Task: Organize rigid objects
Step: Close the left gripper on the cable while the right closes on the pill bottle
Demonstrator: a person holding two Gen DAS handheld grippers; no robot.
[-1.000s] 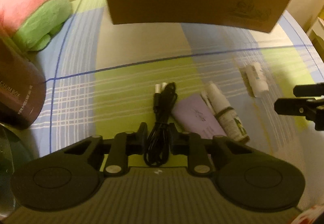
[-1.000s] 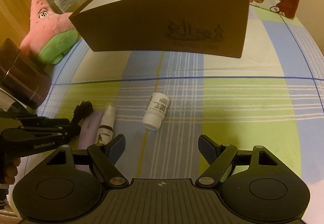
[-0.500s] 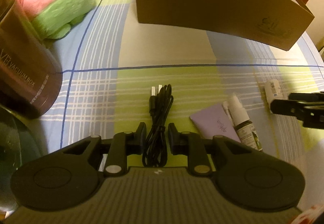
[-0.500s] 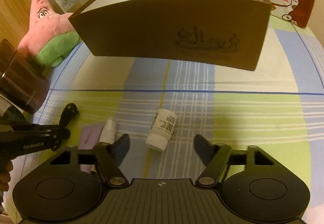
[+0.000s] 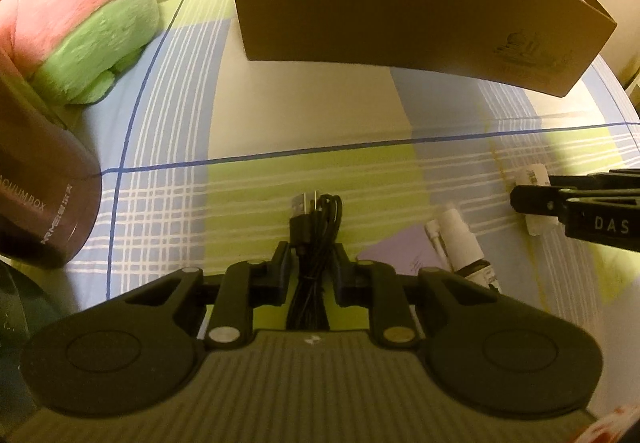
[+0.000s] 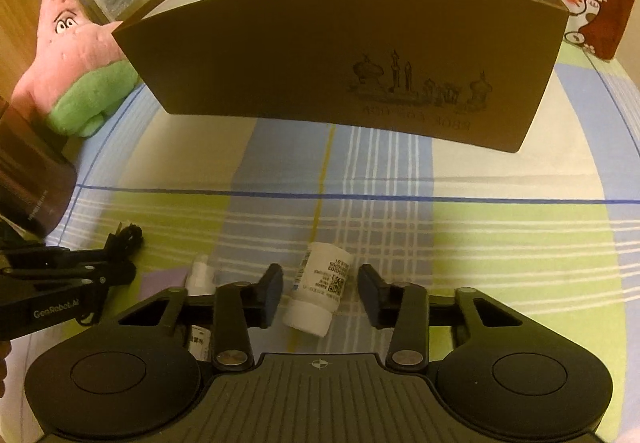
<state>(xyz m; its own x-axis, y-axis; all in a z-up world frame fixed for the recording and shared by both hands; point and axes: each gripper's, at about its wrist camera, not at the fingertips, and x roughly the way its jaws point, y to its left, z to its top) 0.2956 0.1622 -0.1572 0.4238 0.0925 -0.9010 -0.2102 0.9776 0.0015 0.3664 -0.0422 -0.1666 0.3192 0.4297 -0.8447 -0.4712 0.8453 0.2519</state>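
Left gripper is clamped on the coiled black USB cable, whose plugs stick out ahead of the fingertips over the plaid cloth. Right gripper has its fingers spread, one on each side of the white pill bottle, which lies on its side; there looks to be a gap both sides, though it's hard to be sure. Just left of that gripper sits a small spray bottle on a purple packet. The brown box stands well ahead, top open, with bare cloth in between. The dark canister and Patrick plush crowd the far left edge.
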